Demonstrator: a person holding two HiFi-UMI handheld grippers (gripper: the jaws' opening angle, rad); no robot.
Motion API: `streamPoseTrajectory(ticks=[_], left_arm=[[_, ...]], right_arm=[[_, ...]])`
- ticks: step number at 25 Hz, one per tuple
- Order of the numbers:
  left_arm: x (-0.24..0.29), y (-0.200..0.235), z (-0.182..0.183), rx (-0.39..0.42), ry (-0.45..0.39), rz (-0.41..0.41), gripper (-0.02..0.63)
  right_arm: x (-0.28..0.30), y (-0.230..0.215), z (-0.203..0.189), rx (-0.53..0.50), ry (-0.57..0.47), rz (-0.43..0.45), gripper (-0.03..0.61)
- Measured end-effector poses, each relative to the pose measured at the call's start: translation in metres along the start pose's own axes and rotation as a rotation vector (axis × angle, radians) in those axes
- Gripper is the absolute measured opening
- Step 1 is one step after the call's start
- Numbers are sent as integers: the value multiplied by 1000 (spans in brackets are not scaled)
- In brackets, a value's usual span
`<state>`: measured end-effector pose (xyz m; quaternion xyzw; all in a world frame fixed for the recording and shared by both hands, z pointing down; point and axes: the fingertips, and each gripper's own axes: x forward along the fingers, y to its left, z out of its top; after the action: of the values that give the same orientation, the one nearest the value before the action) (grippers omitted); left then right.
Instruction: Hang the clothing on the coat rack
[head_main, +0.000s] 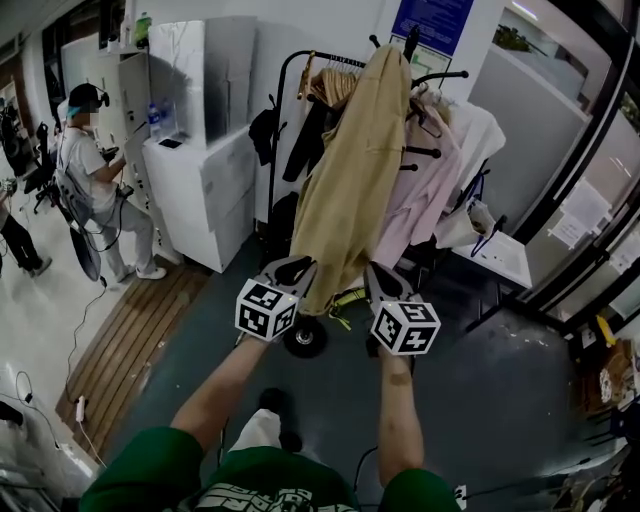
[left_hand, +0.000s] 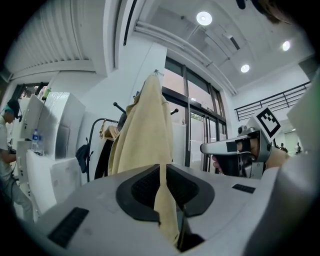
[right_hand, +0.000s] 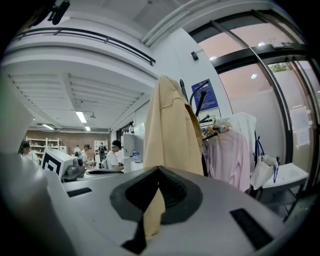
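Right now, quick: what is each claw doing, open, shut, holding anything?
Left claw: shut on the coat, pinching its lower edge.
Right claw: shut on the same coat, also at its lower edge.

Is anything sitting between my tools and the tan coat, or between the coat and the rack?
Nothing visible. The left tool and right tool are both shut on the tan coat at its lower edge, and its top drapes over the rack. The pink shirt hangs beside it, not between.
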<state>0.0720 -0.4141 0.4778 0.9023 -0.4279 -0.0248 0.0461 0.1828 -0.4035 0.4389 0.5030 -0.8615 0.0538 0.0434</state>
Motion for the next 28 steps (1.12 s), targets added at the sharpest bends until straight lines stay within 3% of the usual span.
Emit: streamPoseTrajectory(ticks=[11,28], left_arm=[[-10,-5,-21,3,30,-6,37],[-5,-12,-21,23,44,-21,37]], right_arm=[[-6,4,-38,29,47,-1,8],[-15,-6,-39,22,50,-15,8]])
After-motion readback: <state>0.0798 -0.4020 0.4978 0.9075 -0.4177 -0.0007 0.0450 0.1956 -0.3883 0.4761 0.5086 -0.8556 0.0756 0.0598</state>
